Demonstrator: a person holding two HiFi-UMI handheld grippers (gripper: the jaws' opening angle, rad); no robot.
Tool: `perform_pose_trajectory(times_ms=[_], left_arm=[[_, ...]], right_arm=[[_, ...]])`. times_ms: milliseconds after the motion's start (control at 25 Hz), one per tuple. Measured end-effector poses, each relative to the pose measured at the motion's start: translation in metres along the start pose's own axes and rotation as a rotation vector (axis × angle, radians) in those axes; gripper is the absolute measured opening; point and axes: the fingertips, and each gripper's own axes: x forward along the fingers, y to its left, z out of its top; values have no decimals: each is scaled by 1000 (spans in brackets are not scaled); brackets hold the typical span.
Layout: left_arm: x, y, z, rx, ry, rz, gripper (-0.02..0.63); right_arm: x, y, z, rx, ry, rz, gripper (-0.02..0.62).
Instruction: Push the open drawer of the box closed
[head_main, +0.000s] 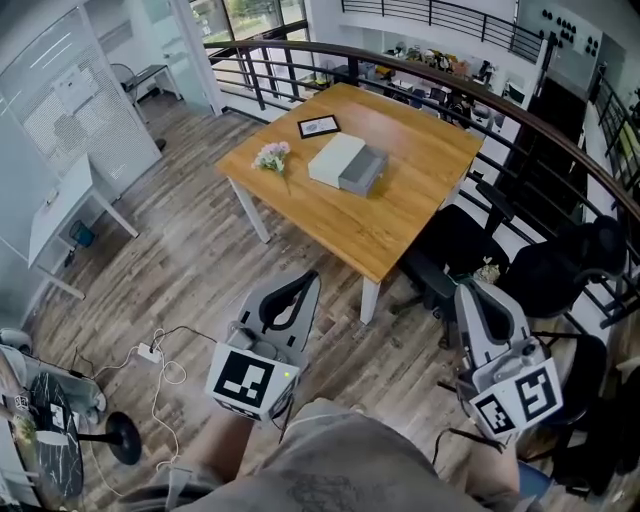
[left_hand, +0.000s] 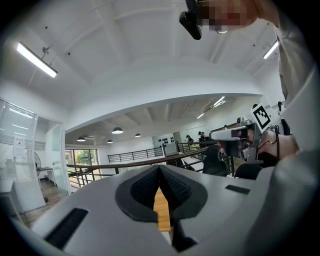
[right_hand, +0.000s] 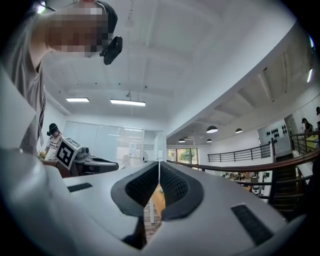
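Note:
A white box (head_main: 335, 159) with its grey drawer (head_main: 363, 171) pulled out toward the right lies in the middle of the wooden table (head_main: 400, 215), far ahead of me. My left gripper (head_main: 309, 278) hovers low at the centre-left, well short of the table, tips together and empty. The right gripper (head_main: 467, 291) is held at the lower right, near the table's front corner, also closed with nothing in it. In the left gripper view the left gripper (left_hand: 159, 167) shows tips meeting over a strip of table (left_hand: 161, 212). The right gripper (right_hand: 159, 163) looks the same in its own view.
A small bunch of flowers (head_main: 272, 155) and a framed picture (head_main: 318, 126) lie on the table left of the box. Black office chairs (head_main: 455, 250) crowd the table's right side. A curved railing (head_main: 420, 70) runs behind. A power strip with cables (head_main: 152, 352) lies on the wooden floor at left.

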Motion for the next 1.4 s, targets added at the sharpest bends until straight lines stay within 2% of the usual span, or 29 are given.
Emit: perform_pose_trajectory(times_ms=[120, 160, 200, 240, 720, 1000, 1400], left_arm=[[-1, 0, -2, 1, 8, 4, 17], [-1, -1, -3, -5, 11, 5, 16], [-1, -1, -3, -5, 11, 6, 15], [0, -2, -3, -3, 10, 6, 17], [18, 18, -30, -11, 32, 12, 17], [66, 43, -47, -20, 39, -7, 17], [153, 102, -77, -37, 114, -60, 15]], right_arm=[[-3, -2, 2, 10, -21, -28, 36], [-4, -4, 3, 15, -27, -31, 73], [-4, -5, 3, 17, -30, -32, 148], [-3, -7, 1, 15, -26, -32, 181], [28, -14, -31, 2, 54, 1, 184], [68, -48, -53, -9, 99, -21, 184], [160, -102, -97, -32, 228, -50, 184]])
